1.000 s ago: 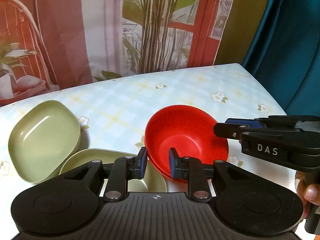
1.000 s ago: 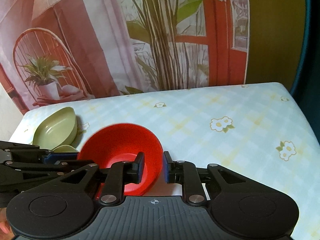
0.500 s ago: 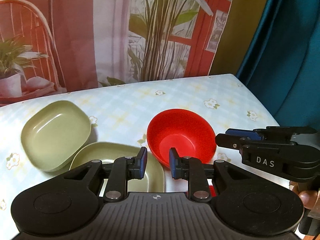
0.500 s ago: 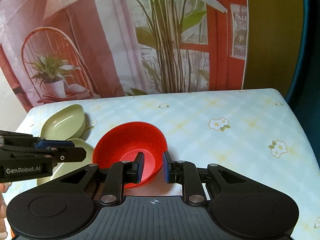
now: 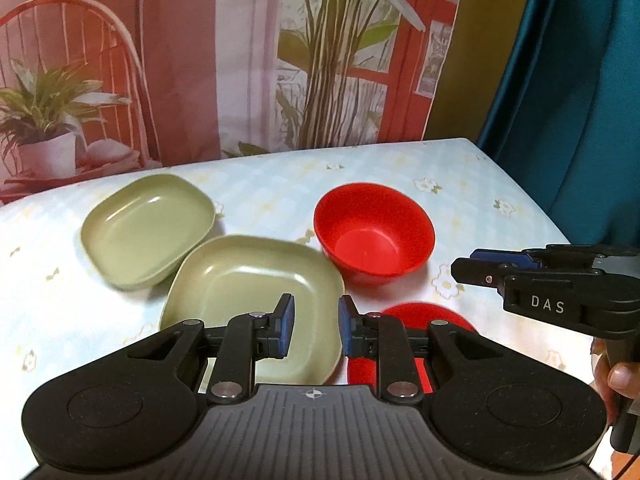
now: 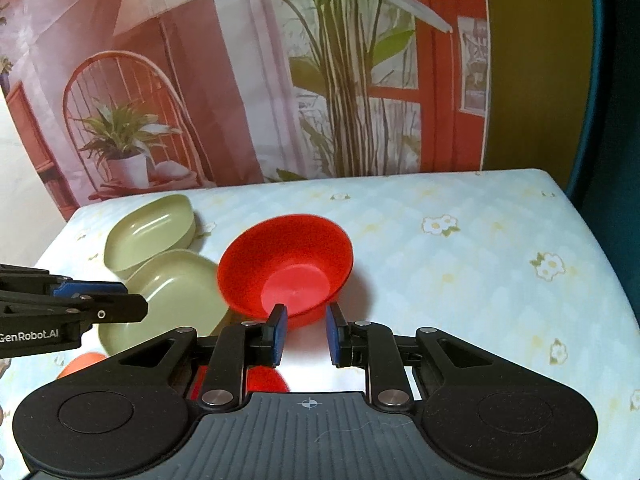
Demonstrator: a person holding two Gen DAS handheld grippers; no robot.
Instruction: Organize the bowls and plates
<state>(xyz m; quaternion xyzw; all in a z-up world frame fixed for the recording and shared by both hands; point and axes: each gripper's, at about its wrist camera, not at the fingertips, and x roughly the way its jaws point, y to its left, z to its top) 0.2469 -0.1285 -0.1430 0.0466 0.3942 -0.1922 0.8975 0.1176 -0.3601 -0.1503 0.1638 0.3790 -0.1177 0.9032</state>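
Jaws of both the left gripper (image 5: pixel 312 326) and right gripper (image 6: pixel 305 330) stand narrowly parted, grasping nothing (round red plastic bowl (image 6: pixel 286 266) just beyond).

Red bowl (image 5: pixel 374 236), green dishes (image 5: pixel 148 226), floral tablecloth (image 6: pixel 480 248)

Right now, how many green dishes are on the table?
2. The far green dish sits toward the back left; the near green dish lies in front of it, beside the red bowl. The grippers' bodies hide the table's near edge, so more may be hidden.
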